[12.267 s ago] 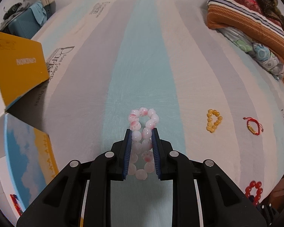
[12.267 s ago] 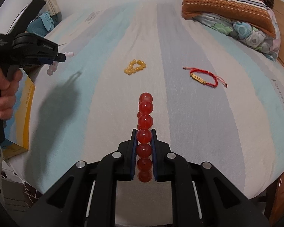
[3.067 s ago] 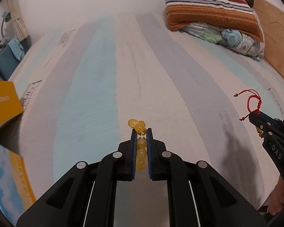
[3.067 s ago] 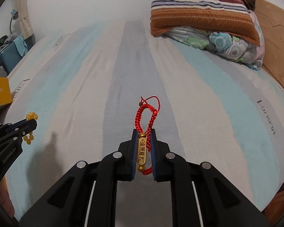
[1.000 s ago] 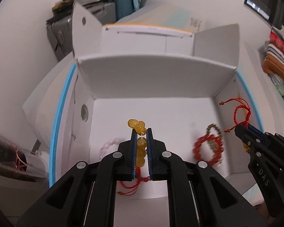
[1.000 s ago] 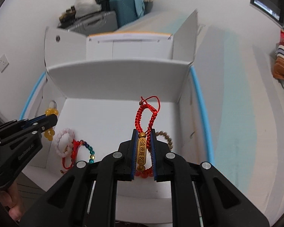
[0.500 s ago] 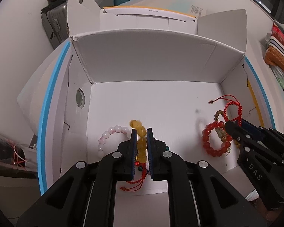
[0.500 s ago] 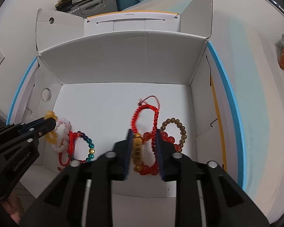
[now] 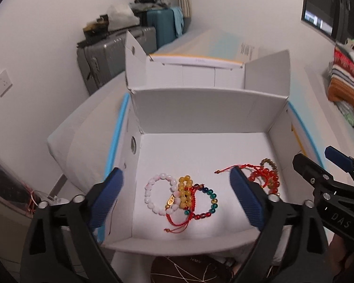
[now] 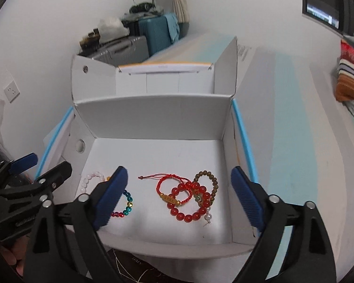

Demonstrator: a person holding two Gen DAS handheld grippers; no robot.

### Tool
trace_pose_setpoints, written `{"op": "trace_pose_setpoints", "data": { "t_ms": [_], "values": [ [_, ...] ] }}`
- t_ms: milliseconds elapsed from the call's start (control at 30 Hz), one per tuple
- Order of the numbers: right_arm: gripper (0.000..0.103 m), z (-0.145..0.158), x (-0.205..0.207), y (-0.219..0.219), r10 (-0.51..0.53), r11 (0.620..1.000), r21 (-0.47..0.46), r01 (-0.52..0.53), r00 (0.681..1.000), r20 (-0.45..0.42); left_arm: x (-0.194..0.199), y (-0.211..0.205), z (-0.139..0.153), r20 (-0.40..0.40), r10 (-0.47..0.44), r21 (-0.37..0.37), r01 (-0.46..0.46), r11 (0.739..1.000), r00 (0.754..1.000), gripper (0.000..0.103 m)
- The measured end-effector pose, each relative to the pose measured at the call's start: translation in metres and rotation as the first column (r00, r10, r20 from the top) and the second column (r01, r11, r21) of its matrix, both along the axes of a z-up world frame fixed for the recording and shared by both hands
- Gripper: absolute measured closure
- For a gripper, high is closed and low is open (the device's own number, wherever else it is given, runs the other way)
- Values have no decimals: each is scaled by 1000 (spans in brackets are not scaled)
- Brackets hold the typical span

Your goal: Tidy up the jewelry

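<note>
A white cardboard box (image 9: 207,113) stands open below both grippers. On its floor at the left lie a pink bead bracelet (image 9: 153,197), a yellow bead bracelet (image 9: 185,188), a multicoloured bead bracelet (image 9: 208,202) and a red cord bracelet (image 9: 180,222). At the right lie a red bead bracelet (image 10: 188,202), a red cord bracelet with a gold bar (image 10: 168,192) and a brown bead bracelet (image 10: 210,181). My left gripper (image 9: 177,198) is open and empty above the left pile. My right gripper (image 10: 179,193) is open and empty above the right pile; it also shows in the left wrist view (image 9: 318,165).
The box's raised lid and flaps (image 9: 193,70) stand behind it. Suitcases (image 9: 120,52) line the wall at the back. The striped bed sheet (image 10: 295,141) lies to the right, with pillows (image 9: 347,87) at its far end. A dark object (image 10: 139,268) lies below the box's near wall.
Both grippers have opened wide. The yellow bead bracelet and the red cord bracelet with the gold bar have dropped onto the box floor. Both grippers have risen a little.
</note>
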State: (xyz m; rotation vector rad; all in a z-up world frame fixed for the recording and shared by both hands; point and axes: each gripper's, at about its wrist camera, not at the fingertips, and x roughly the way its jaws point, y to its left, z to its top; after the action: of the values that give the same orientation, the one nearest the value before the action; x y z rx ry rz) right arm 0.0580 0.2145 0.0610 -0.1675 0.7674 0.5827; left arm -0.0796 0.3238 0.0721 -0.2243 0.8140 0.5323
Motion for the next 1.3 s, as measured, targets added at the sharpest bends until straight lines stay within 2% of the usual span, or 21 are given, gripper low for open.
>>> {"op": "trace_pose_setpoints", "data": {
  "t_ms": [100, 233, 567, 1000, 1300],
  "values": [
    [9, 5, -13, -7, 0, 1000, 8, 0, 999, 35, -17, -9, 5, 33, 3, 16, -4, 1000, 999, 6],
    [8, 6, -30, -19, -14, 1000, 16, 13, 998, 65, -37, -19, 4, 51, 17, 34, -18, 999, 999, 6],
    [8, -20, -64, -47, -34, 999, 21, 33, 999, 41, -70, -40, -22, 66, -2, 27, 1, 1000, 998, 6],
    [8, -33, -73, -53, -61, 998, 1, 61, 997, 49, -79, -48, -32, 67, -7, -3, 7, 1000, 998, 6],
    [8, -33, -72, -55, -65, 998, -3, 66, 997, 49, -76, -48, -33, 63, -30, 14, 29, 999, 998, 6]
  ]
}}
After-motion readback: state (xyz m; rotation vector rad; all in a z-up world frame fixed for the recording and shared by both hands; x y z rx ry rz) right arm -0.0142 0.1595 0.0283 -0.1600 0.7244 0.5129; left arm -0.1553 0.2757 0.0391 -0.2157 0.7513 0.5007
